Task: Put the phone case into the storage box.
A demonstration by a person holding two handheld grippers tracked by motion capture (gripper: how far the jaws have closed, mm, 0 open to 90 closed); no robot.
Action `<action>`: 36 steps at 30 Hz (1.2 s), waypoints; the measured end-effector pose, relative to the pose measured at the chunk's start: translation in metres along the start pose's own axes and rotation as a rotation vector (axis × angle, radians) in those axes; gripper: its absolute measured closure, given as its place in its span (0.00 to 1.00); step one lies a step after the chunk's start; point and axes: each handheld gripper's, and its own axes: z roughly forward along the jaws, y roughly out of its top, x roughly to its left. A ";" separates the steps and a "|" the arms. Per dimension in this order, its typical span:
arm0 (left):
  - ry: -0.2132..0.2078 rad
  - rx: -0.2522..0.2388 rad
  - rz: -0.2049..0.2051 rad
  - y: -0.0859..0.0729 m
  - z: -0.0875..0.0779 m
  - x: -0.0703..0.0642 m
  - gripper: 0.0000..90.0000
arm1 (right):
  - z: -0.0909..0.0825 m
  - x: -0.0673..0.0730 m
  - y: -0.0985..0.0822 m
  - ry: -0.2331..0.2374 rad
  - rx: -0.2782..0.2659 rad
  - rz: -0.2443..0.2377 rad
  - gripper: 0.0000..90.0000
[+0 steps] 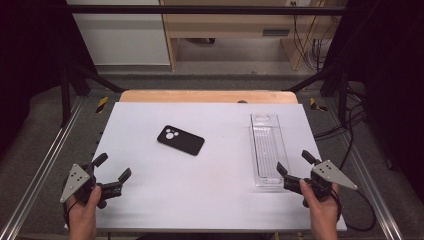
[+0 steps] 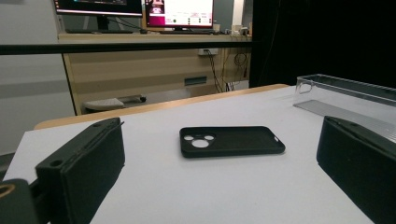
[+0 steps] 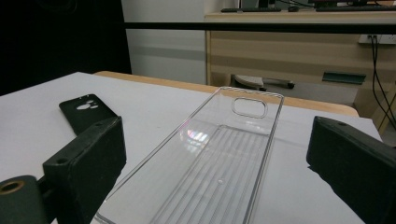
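A: Starting at the left: the left gripper (image 1: 111, 171) hovers over the near-left corner of the white table (image 1: 200, 200), jaws spread wide, nothing between them. The left gripper view looks straight between those jaws at the black phone case (image 2: 231, 140).

B: Where does that case lie?

A: Flat on the table, left of centre, camera cut-outs facing up, well apart from both grippers. It looks like a thin, matte, rubbery shell, so probably very light and a little flexible. It should give grip rather than slip, and seems unlikely to break.

B: Where would one take hold of it?

A: Across its narrow width, by the two long edges. It lies so low that a jaw would have to come right down to the tabletop to catch the rim.

B: And farther right?

A: The clear plastic tray (image 1: 267, 150), long and narrow with a ribbed floor, lies lengthwise along the right side. It looks stiff, glossy and light; it could slide when pushed and might crack if pinched hard. A side wall seems the best hold.

B: The right gripper (image 1: 295, 166)?

A: At the tray's near end, jaws wide apart and empty. Whether it touches the tray cannot be told.

B: Any writing?

A: No brand or label is readable on the case or the tray. The monitors (image 2: 180, 13) behind are too blurred to read.
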 end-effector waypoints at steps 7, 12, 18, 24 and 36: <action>0.001 0.007 0.001 -0.001 -0.001 -0.002 0.01 | 0.010 0.024 0.019 -0.008 0.004 -0.027 0.05; 0.001 0.009 0.000 -0.001 -0.001 -0.003 0.01 | 0.030 0.049 0.038 0.010 0.031 -0.059 0.05; -0.006 0.018 0.010 -0.001 0.000 -0.005 0.01 | 0.067 0.078 0.060 0.047 0.071 -0.091 0.06; -0.009 0.018 0.012 -0.001 0.001 -0.005 0.01 | 0.105 0.109 0.078 0.103 0.121 -0.148 0.08; -0.014 0.025 0.020 -0.001 0.003 -0.006 0.01 | 0.162 0.135 0.074 0.158 0.240 -0.118 0.10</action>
